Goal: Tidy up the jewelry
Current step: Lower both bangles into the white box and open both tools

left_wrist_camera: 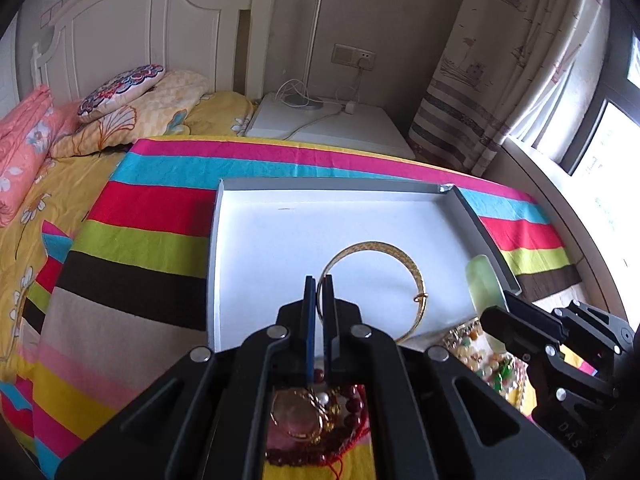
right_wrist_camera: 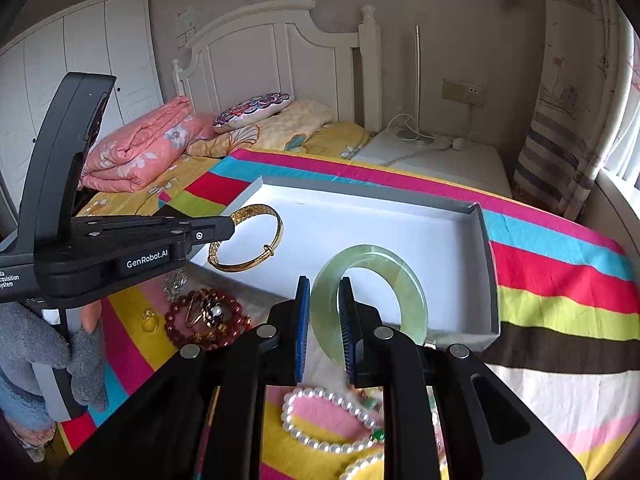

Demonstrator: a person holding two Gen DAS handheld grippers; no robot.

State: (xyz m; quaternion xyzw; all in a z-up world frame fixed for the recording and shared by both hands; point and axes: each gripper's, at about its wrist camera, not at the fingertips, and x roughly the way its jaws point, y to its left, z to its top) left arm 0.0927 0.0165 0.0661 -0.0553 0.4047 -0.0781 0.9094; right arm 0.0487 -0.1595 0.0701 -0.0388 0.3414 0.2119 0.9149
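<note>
A shallow white box [right_wrist_camera: 486, 280] lies open on the striped bedspread [right_wrist_camera: 560, 300], and both bangles appear to be on their way into it. The right gripper [right_wrist_camera: 325, 320] is clamped on the pale green jade bangle [right_wrist_camera: 408, 276], hanging over the box's near edge. The left gripper [left_wrist_camera: 319, 300], jaws all but together, pinches the thin gold bangle [left_wrist_camera: 400, 256] above the box's near-left corner; each likely needs lowering onto the floor before letting go.
</note>
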